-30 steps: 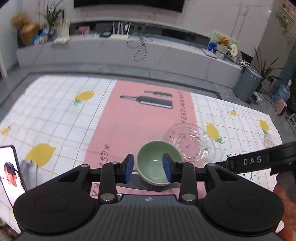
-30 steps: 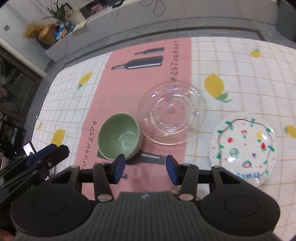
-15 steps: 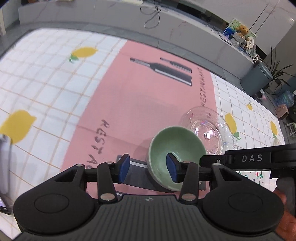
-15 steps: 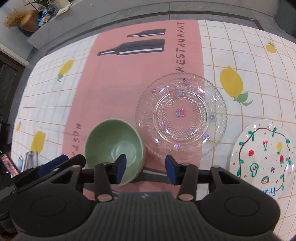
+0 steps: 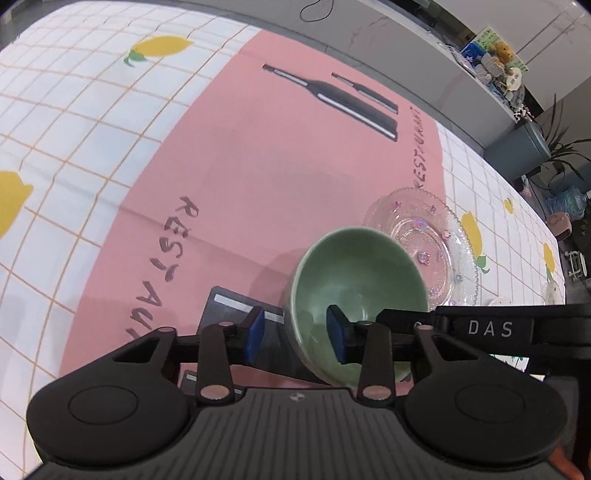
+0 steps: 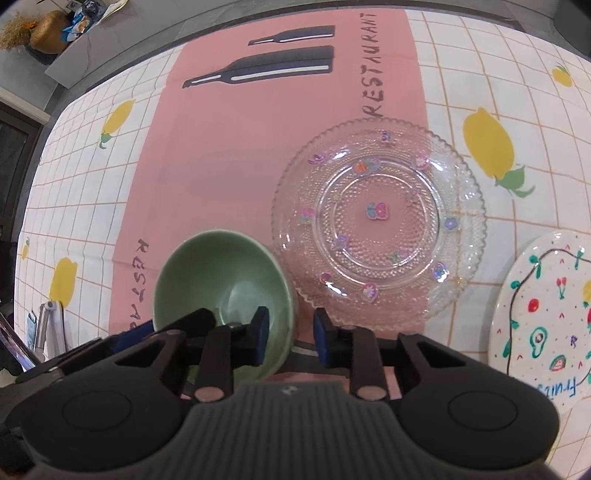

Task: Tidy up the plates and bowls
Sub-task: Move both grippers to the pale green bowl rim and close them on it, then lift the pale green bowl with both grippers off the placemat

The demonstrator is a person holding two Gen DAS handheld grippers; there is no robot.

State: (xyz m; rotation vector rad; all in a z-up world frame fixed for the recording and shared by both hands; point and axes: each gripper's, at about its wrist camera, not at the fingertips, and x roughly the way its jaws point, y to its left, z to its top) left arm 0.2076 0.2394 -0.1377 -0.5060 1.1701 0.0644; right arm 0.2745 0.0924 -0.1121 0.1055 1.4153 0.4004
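A: Where was the round pale-green ceramic bowl [image 5: 356, 280]?

B: Its near wall sat between the left claw [image 5: 295, 334] pads, which stood parted. The right claw [image 6: 290, 336] straddled its right rim, also unclosed.

A: And the clear beaded glass plate [image 6: 378, 229]?

B: Just ahead of the right claw.

A tablecloth [image 5: 92, 122] covers the table, white with an orange grid and yellow lemons, with a pink panel [image 6: 258, 122] down its middle bearing black bottle silhouettes [image 6: 266, 66] and the word RESTAURANT. Beyond its far edge stand a grey pedal bin [image 5: 517, 151], leafy potted plants [image 5: 561, 147] and a long pale shelf [image 5: 476, 70] carrying small items. A brown vase [image 6: 46, 35] sits at the upper left in the right wrist view.
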